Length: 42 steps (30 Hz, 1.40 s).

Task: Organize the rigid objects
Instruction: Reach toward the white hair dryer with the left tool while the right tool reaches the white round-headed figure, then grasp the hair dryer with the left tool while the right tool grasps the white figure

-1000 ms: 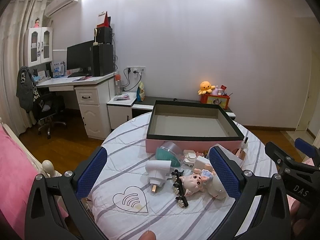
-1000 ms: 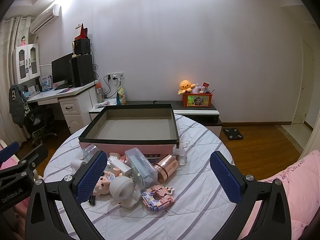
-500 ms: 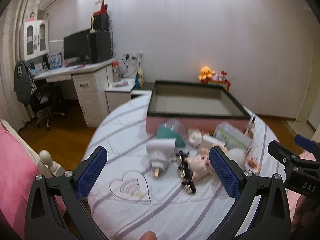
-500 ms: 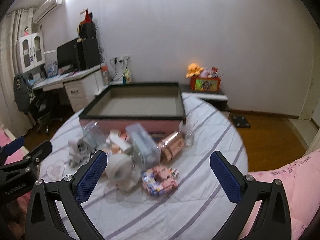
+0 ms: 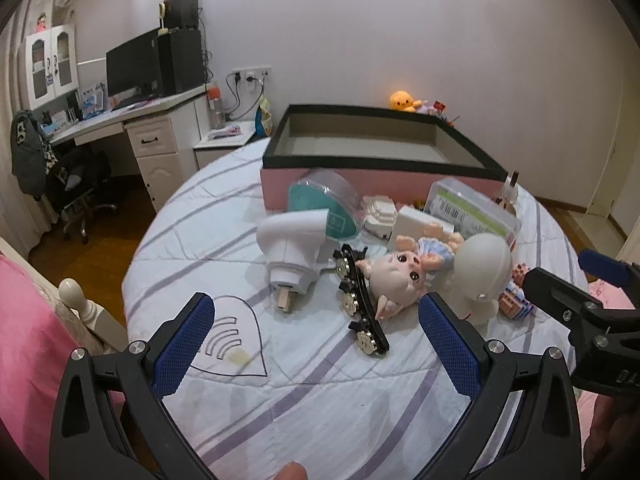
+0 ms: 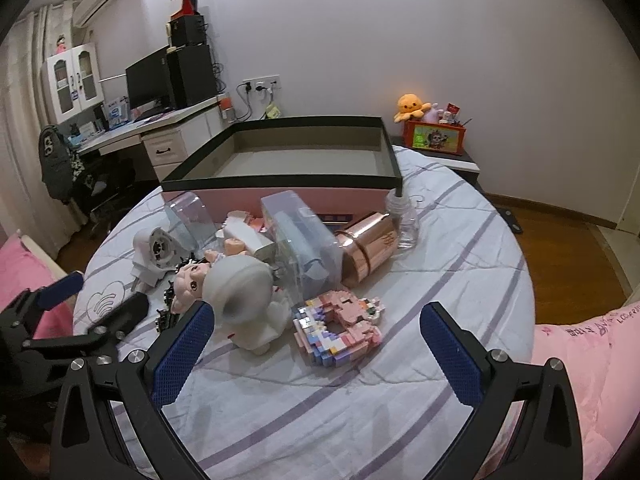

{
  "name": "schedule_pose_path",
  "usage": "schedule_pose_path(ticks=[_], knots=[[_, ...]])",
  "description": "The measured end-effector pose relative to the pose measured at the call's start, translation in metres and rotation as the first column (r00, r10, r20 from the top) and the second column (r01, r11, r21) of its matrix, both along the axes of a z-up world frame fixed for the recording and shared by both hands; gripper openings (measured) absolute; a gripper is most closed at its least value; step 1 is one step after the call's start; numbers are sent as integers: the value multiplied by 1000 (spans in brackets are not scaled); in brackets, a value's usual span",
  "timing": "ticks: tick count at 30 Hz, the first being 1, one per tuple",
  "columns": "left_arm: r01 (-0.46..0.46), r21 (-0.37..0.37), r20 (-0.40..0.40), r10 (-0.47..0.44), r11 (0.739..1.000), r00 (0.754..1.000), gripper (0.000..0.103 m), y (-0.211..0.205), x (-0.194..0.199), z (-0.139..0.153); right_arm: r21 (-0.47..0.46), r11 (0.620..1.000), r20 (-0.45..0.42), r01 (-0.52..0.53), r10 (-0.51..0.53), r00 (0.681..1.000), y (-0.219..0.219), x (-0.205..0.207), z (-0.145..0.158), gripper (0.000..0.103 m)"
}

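A pile of small objects lies on a round table before a pink box with a black rim (image 5: 372, 162), which also shows in the right wrist view (image 6: 280, 182). In the left wrist view: a white plug-in device (image 5: 294, 248), a black hair clip (image 5: 360, 300), a pig doll (image 5: 396, 276), a white dome toy (image 5: 482, 272), a teal case (image 5: 324, 208). In the right wrist view: a pink brick model (image 6: 340, 330), a clear box (image 6: 302, 240), a copper cup (image 6: 368, 246), a small bottle (image 6: 402, 220). My left gripper (image 5: 316, 364) and right gripper (image 6: 316, 364) are open and empty, above the table's near side.
The table (image 6: 440, 280) has a striped white cloth with a heart mark (image 5: 236, 344). A desk with a monitor (image 5: 136, 68) and a chair stand at the left. Pink bedding (image 6: 592, 360) lies at the right. A low shelf with toys (image 6: 436, 132) stands behind the box.
Both grippers have moved forward and tilted down towards the pile; the objects look nearer and larger. Both stay open.
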<state>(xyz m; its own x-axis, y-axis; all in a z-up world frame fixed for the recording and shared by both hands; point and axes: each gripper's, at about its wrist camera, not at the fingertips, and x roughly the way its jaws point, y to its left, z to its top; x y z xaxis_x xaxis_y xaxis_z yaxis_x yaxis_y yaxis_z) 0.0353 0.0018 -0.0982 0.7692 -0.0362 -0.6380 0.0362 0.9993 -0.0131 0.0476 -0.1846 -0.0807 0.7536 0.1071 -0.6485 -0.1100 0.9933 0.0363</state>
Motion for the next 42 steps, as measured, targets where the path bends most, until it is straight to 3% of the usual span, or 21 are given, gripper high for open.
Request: schedule_pose_path(ticks=[6,12,15,19,22,27,39,41,42], knots=[[10,-25,-30,-11,1000,999,101,6,5,-12,8,998,-18,-61,61,998,12,7,-8,102],[31,-41,-92,-35,999,995,92,7,19,-26,38,992,-56,-117,119,991,23,22,-17,91],[19,-47,-111,-24,999,994,91,12,25,-30,41,989,-84,-140,144,986,29,32,-26,74],[7,-37,-97,-10,999,995,92,16,23,-28,21,991,-69,-130,131,989,30,36,-29,73],[-1,-59,-93,-4,998,996,98,22,23,-27,16,990,-59,-137,138,989,26,36,-31,67],[-11,-77,-71,6,997,997,103,29,26,-22,28,989,-53,-146,148,988,22,31,-29,45],[-87,-54,-64,83,995,994,102,39,76,-16,28,988,-45,-153,155,987,23,38,-31,45],[-83,-42,-82,79,996,994,94,38,85,-19,29,988,-41,-152,153,987,24,37,-31,45],[-71,-50,-98,66,996,993,76,37,87,-21,32,988,-39,-152,154,987,23,36,-31,45]])
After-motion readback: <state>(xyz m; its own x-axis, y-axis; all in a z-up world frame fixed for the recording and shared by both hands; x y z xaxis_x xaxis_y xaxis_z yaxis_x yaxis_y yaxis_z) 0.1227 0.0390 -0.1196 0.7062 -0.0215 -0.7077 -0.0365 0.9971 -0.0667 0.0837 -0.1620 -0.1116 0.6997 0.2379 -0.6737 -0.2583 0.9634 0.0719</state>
